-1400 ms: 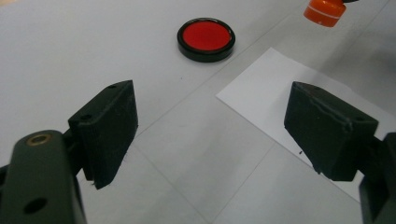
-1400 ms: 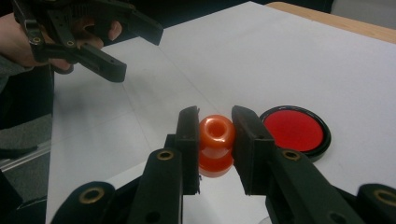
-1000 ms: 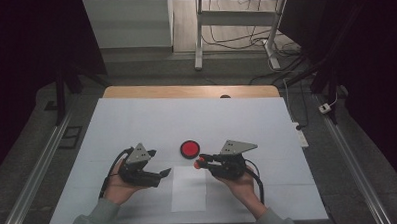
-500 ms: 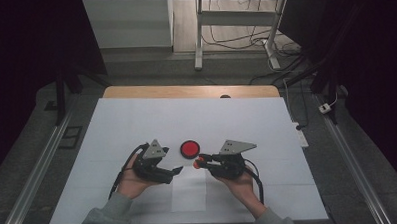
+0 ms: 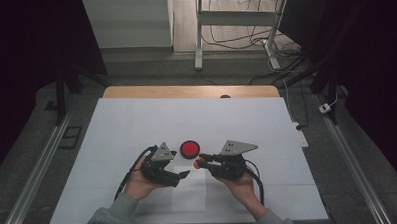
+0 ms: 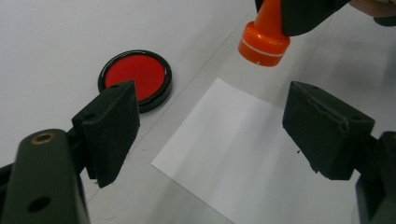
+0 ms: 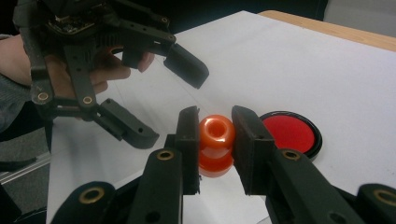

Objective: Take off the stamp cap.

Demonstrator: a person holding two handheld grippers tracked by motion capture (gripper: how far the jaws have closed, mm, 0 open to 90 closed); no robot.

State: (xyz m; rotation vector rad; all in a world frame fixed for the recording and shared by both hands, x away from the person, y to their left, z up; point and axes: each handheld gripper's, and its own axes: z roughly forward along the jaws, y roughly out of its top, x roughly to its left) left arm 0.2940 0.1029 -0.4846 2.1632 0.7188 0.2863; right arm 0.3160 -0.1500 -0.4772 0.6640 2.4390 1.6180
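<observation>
— Stamp [image 7: 215,144] clamped at its neck in our right gripper [image 7: 214,140], jaws closed snug on the orange handle, base held clear above the table [image 5: 112,125]. Why so high?

— We read it as a pause between inking and pressing: the red ink pad [image 5: 190,149] sits just beyond, the white paper [image 5: 189,190] just below and nearer us.

— And the left gripper [image 5: 181,175]?

— Jaws spread wide, holding nothing, hanging over the paper's left part. We judge it is there to pin the sheet so it won't lift with the stamp.

— Is the stamp face inked?

— Hard to say; its underside is turned away from us in the left gripper view.
</observation>
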